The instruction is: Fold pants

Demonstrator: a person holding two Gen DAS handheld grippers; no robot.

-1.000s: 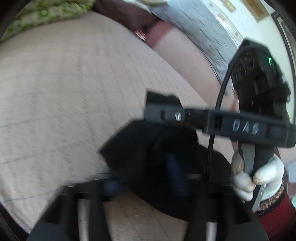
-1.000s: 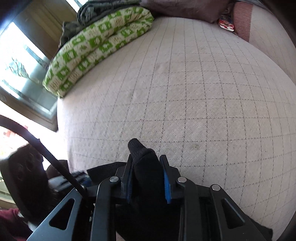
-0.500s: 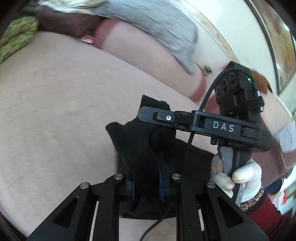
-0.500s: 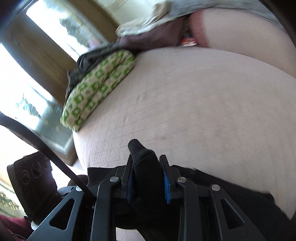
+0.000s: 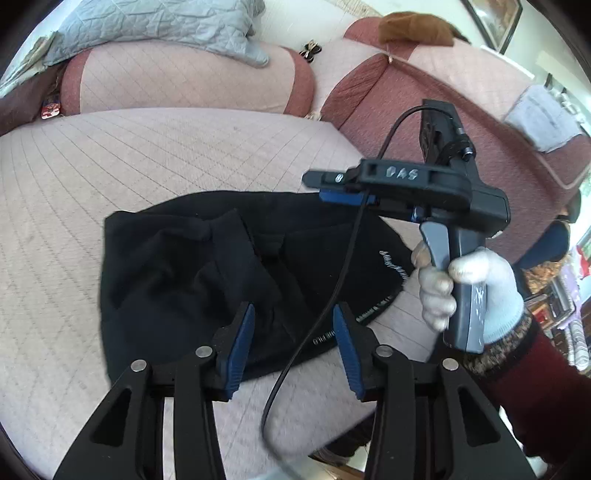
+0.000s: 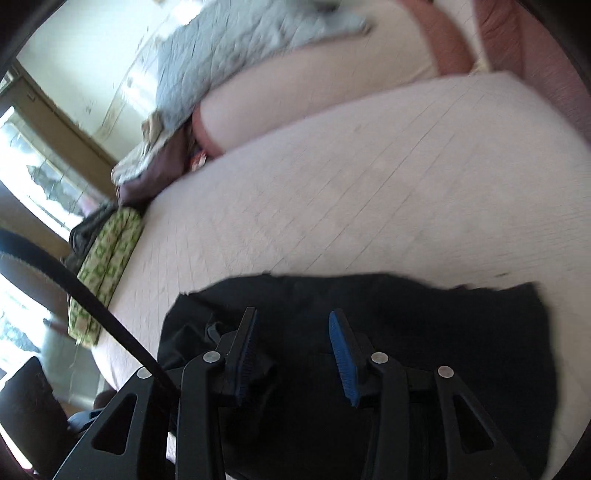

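Lying flat beyond and beneath both sets of fingers, the pants (image 5: 207,280) are ungripped; left gripper (image 5: 293,332) and right gripper (image 6: 291,336) fingers spread apart, empty.

Black fabric pants (image 5: 207,280) with white script lettering, pale beige grid-quilted mattress cover (image 5: 110,155), dusty-pink quilted bolster cushions (image 5: 177,85), grey crinkled blanket (image 5: 166,26), green-and-cream patterned folded cloth (image 6: 107,273), white knitted glove (image 5: 476,291), blue-padded black gripper fingers (image 5: 240,343).

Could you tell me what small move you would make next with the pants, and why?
Probably tidy the raised flap: both the left hand-held gripper and the right hand-held gripper are open and empty above the black pants, which lie bunched on the quilted cushion. A rumpled ridge sticks up, so I would pinch and flatten it.
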